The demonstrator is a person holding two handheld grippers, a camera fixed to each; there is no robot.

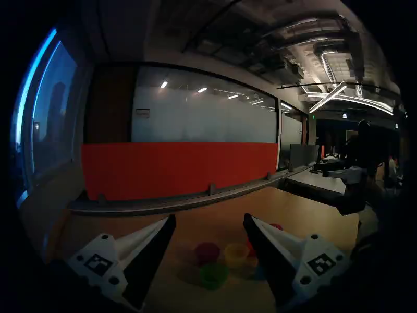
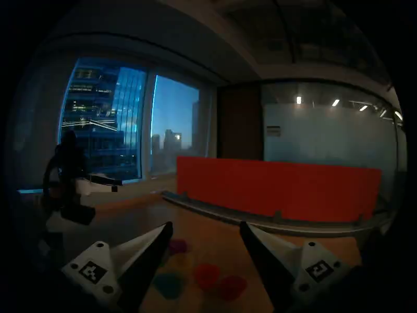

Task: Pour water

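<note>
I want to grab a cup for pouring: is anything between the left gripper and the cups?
Nothing visible does. The open left gripper hangs above the wooden table, and the maroon cup, yellow cup and green cup sit ahead of its fingertips with only bare tabletop between.

Setting: open-plan office, dim. You stand at a wooden desk (image 1: pixel 219 208) with red partition (image 1: pixel 177 169), frosted glass wall (image 1: pixel 203 117), exposed ceiling ducts (image 1: pixel 323 57), windows (image 2: pixel 104 125) onto high-rises.

Left gripper (image 1: pixel 209 216), right gripper (image 2: pixel 206 224): two tapered fingers (image 1: pixel 148 245) each, white outer shells, black inner faces; square black-and-white marker tags (image 1: pixel 98 263), dark screws (image 1: pixel 113 280) beside the tags.
</note>
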